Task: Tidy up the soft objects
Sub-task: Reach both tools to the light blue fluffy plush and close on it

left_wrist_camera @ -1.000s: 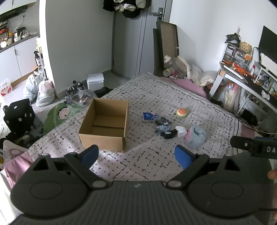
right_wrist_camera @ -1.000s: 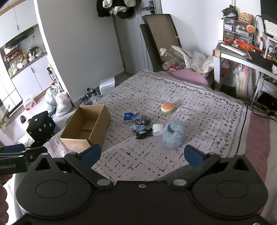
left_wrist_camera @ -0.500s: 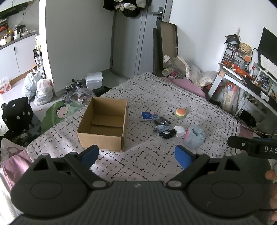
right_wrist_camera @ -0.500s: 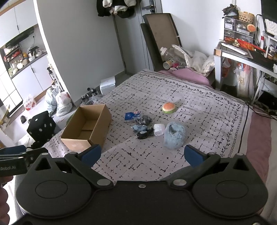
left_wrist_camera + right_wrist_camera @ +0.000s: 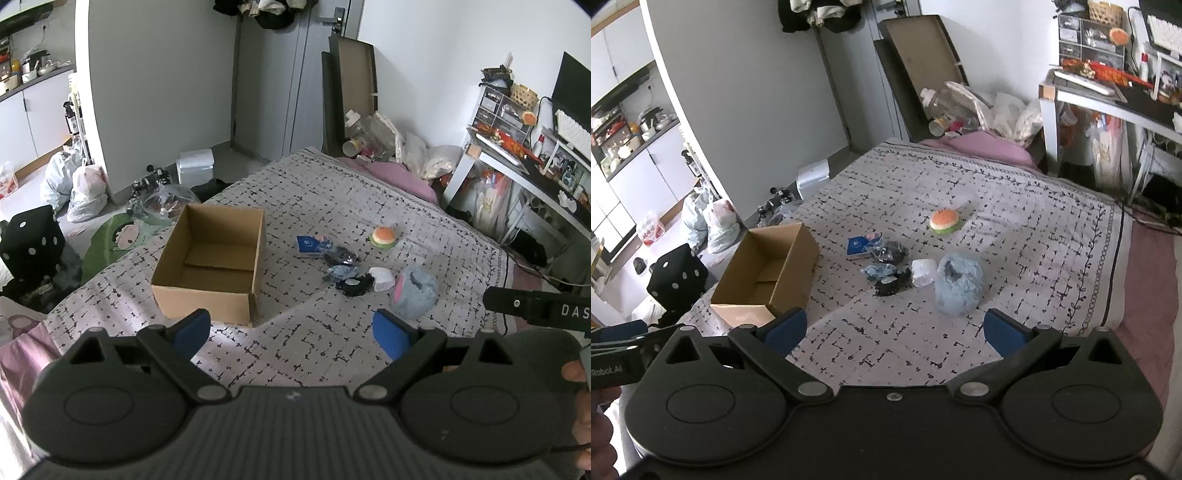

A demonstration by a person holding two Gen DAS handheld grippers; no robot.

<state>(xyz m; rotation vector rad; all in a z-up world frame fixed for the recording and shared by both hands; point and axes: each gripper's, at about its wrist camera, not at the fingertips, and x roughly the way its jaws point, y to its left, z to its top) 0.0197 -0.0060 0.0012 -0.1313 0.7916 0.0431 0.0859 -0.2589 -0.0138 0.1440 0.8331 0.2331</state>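
Right wrist view settles the question: the fluffy light-blue plush [image 5: 958,282] lies straight ahead of the right gripper [image 5: 893,332], a little right of centre between its spread blue fingers [image 5: 1001,330], with nothing held. It is the nearest of the cluster on the bed [image 5: 1052,236]; just beside it to the left sit a small white soft piece [image 5: 924,272] and some dark bundled items [image 5: 892,282], while the burger-shaped toy [image 5: 944,222] lies farther off and apart. The plush is a rounded lump, slightly longer from near to far, so a straight-in approach across its width looks workable. The open cardboard box [image 5: 764,273] stands to the far left of the cluster, empty as far as can be seen. In the left wrist view the left gripper [image 5: 291,329] also has its fingers [image 5: 192,328] wide apart and empty, facing the box [image 5: 212,266] more than the plush [image 5: 413,291], which lies ahead to its right. Both grippers hover above the near edge of the bed, well short of everything; the right seems better placed for the first pick.
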